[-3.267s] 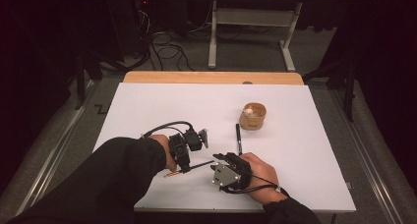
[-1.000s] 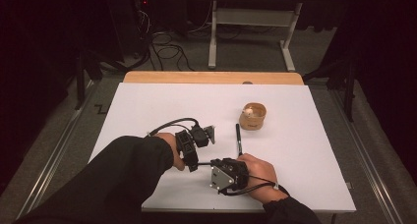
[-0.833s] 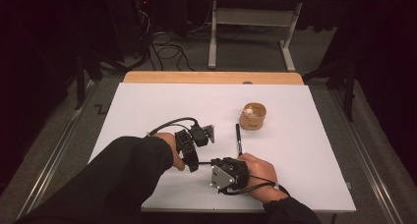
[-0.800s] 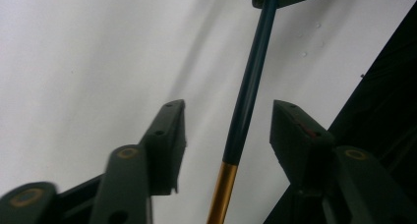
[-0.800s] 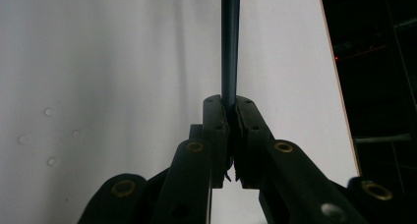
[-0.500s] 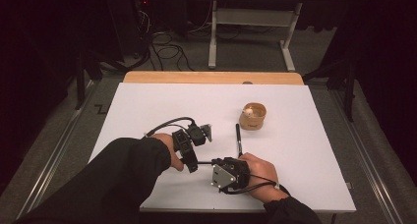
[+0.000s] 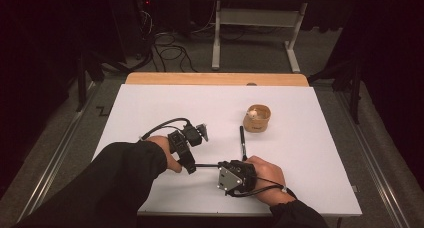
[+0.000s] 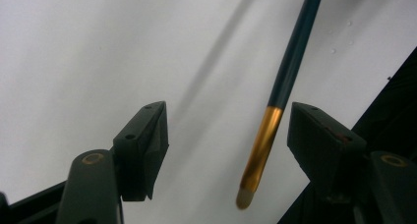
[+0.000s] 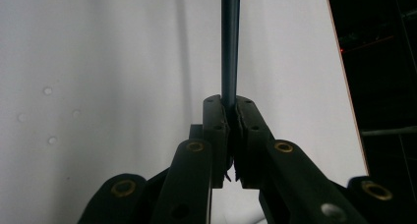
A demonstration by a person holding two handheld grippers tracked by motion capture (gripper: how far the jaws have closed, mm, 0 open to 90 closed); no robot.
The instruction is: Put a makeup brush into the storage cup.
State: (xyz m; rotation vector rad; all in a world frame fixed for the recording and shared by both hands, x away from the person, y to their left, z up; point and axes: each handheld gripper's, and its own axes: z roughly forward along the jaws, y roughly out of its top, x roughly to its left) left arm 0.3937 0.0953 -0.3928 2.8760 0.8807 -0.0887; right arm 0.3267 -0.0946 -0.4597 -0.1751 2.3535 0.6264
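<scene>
The right hand-held gripper is clenched on a thin dark pencil, holding it just above the white table so it points toward the left hand-held gripper. That gripper's jaws have just been opening and now stand released on either side of the gold end, touching nothing. The pencil looks light, stiff and smooth, best gripped mid-shaft across its width. Both forearms lie low near the table's front edge, grippers facing each other; a second pen and a small cup lie beyond.

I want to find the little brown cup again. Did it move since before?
No. The little brown cup sits at the same spot below the table's wooden edge, beside the pen.
</scene>
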